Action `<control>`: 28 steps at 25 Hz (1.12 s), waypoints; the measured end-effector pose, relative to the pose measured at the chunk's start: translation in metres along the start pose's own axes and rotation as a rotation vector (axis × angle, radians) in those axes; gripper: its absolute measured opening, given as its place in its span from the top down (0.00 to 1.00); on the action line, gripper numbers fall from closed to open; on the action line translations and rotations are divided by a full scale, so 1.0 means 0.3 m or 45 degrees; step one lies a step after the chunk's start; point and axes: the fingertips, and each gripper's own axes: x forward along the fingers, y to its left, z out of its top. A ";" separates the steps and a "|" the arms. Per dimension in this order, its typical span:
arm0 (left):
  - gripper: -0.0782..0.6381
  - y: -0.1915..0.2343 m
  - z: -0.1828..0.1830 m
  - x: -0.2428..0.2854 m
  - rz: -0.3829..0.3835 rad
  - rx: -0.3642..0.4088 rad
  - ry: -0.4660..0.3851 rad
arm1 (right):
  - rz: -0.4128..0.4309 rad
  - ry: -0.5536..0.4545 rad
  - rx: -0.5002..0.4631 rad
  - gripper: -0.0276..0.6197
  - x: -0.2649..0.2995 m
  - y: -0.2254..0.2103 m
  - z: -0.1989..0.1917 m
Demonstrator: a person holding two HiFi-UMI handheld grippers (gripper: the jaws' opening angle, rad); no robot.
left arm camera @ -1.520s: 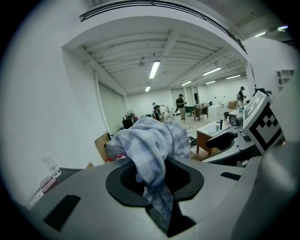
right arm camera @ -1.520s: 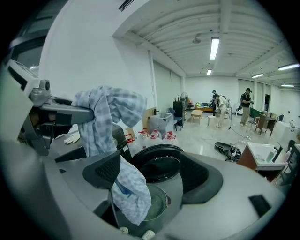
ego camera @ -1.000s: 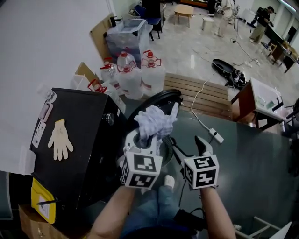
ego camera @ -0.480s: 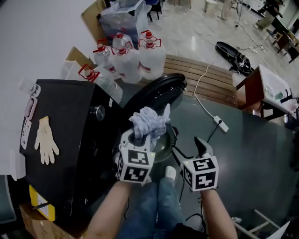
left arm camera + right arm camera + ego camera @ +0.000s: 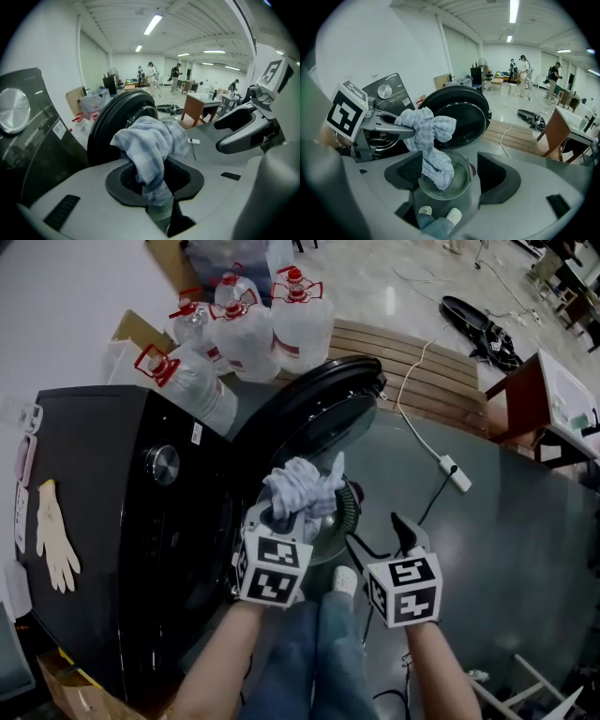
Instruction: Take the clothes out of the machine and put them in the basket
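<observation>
A pale blue checked cloth hangs bunched from my left gripper, which is shut on it. In the left gripper view the cloth rises between the dark pads and drapes over them. Its lower end dangles into a round green basket on the floor. The right gripper view shows the cloth reaching into the basket. My right gripper is open and empty, just right of the basket. The black washing machine stands at the left with its round door swung open.
Several water jugs stand behind the machine beside a slatted wooden platform. A power strip with its cable lies on the grey floor. A glove rests on the machine's top. The person's legs and shoes are under the grippers.
Both grippers have sunk together, the left one carrying the cloth down until its end hangs into the basket. The right gripper stays open and empty.
</observation>
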 end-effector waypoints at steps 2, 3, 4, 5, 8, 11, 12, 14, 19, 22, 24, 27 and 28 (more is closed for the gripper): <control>0.78 0.005 -0.043 0.055 -0.006 -0.017 0.023 | 0.007 0.010 0.023 0.40 0.057 -0.015 -0.031; 0.78 0.008 -0.064 0.083 -0.009 -0.022 0.032 | 0.008 0.015 0.033 0.41 0.086 -0.022 -0.047; 0.78 0.010 -0.085 0.111 -0.011 -0.027 0.039 | 0.007 0.021 0.043 0.42 0.114 -0.029 -0.065; 0.78 0.012 -0.110 0.137 -0.012 -0.033 0.047 | 0.006 0.028 0.052 0.43 0.141 -0.035 -0.086; 0.77 0.006 -0.197 0.213 -0.024 -0.062 0.083 | 0.011 0.058 0.074 0.46 0.218 -0.045 -0.163; 0.77 -0.020 -0.304 0.294 -0.056 -0.073 0.138 | 0.025 0.102 0.083 0.50 0.290 -0.043 -0.252; 0.77 -0.028 -0.339 0.323 -0.067 -0.076 0.156 | 0.029 0.115 0.083 0.51 0.313 -0.041 -0.279; 0.76 -0.036 -0.400 0.378 -0.082 -0.097 0.187 | 0.033 0.139 0.084 0.52 0.354 -0.035 -0.327; 0.58 -0.040 -0.541 0.507 -0.088 -0.191 0.279 | 0.058 0.185 0.093 0.53 0.438 -0.012 -0.424; 0.41 -0.027 -0.583 0.547 -0.083 -0.217 0.286 | 0.072 0.206 0.094 0.54 0.481 0.004 -0.469; 0.40 -0.016 -0.612 0.557 -0.075 -0.225 0.295 | 0.076 0.219 0.095 0.54 0.506 0.012 -0.492; 0.39 0.002 -0.670 0.552 -0.056 -0.226 0.327 | 0.083 0.228 0.105 0.55 0.541 0.029 -0.523; 0.39 0.011 -0.691 0.547 -0.045 -0.229 0.341 | 0.084 0.227 0.106 0.55 0.554 0.035 -0.533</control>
